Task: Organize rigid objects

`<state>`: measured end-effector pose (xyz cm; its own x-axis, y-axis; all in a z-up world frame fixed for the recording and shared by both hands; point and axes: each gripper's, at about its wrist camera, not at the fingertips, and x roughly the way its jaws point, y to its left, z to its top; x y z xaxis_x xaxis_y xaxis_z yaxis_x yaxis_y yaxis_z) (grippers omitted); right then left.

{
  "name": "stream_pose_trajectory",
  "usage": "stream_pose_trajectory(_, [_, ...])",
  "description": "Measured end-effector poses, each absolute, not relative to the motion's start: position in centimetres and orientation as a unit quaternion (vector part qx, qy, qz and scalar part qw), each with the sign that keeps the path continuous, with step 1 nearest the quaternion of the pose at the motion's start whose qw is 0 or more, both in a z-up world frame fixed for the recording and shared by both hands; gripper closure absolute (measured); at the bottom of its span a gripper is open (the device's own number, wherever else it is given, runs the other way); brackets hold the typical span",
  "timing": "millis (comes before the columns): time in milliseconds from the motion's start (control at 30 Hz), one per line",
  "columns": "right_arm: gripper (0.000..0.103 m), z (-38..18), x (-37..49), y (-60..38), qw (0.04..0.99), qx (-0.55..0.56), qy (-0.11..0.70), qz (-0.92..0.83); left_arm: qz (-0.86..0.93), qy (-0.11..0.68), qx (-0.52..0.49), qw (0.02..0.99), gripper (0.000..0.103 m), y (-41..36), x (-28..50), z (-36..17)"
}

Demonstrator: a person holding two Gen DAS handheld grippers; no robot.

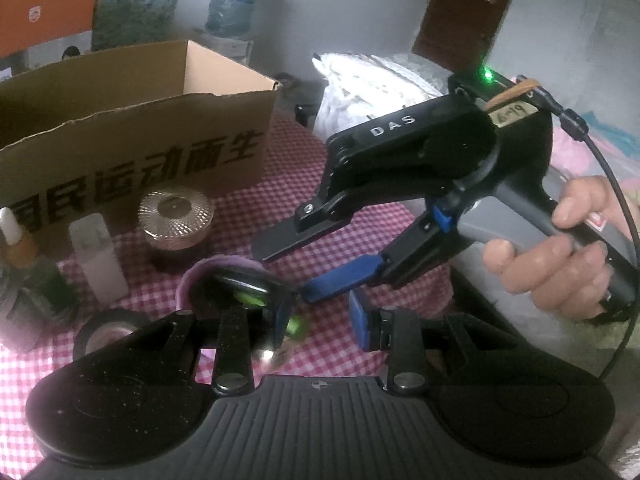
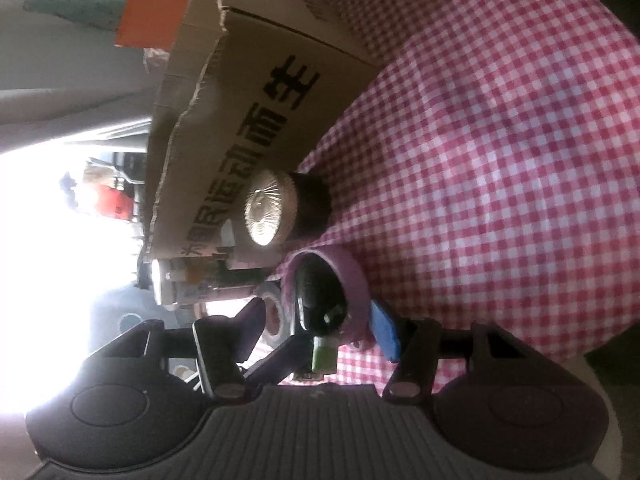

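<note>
Left wrist view
Step in hand: sorting the small hard items on the pink-and-white checked cloth [image 1: 320,184], judged to be at the pick-up of the purple round cup holding a dark green-glowing object [image 1: 224,280].
Destination: likely the open brown cardboard box with black characters [image 1: 132,136], standing behind the items.
Left gripper [image 1: 320,320]: jaws narrowly apart; the left finger overlaps the cup's near rim, but whether it presses on it cannot be told.
Right gripper [image 1: 308,268]: held by a hand [image 1: 560,256], jaws spread, the blue finger tip just beside the cup, nothing between them.
Other items: a gold-lidded round jar [image 1: 176,216], a white rectangular bottle [image 1: 96,256], a roll of black tape [image 1: 108,332], left of the cup.

Right wrist view (rolled sideways)
Right gripper [image 2: 308,332]: fingers parted either side of the cup [image 2: 356,280]; the blue pad [image 2: 386,332] sits close to its wall, contact unclear.
Next move calls for: a firm hold on the rim or wall, then a lift clear of the jar [image 2: 272,208] into the box [image 2: 248,92].
Risk: the cup may tip and spill its contents.
</note>
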<state>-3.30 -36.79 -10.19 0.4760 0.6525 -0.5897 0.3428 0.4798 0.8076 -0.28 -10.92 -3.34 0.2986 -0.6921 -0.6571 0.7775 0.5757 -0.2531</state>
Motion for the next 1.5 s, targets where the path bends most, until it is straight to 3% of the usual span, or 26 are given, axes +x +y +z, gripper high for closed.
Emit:
stream_pose_trajectory(533, [0.052,-9.9,-1.2,-36.8,0.710,0.493,0.489,0.119,-0.422,0.404,0.020,0.811,0.072,-8.7,1.9,-3.1])
stream_pose_trajectory(833, [0.060,-9.9,-0.2,-35.4,0.711,0.484,0.493,0.128,-0.419,0.420,-0.005,0.805,0.072,-8.3,2.8,-3.7])
stream_pose_trajectory(1100, [0.061,-9.5,0.2,-34.4,0.718,0.480,0.486,0.134,-0.421,0.418,-0.009,0.805,0.072,-7.9,2.6,-3.5])
stream_pose_trajectory(1300, [0.075,-9.9,1.2,-33.2,0.723,0.468,0.489,0.138,-0.419,0.418,-0.005,0.806,0.072,-8.0,2.5,-3.7])
stream_pose_trajectory(1500, [0.076,-10.5,1.9,-32.3,0.728,0.456,0.494,0.134,-0.420,0.416,-0.004,0.807,0.072,-8.1,2.5,-3.7])
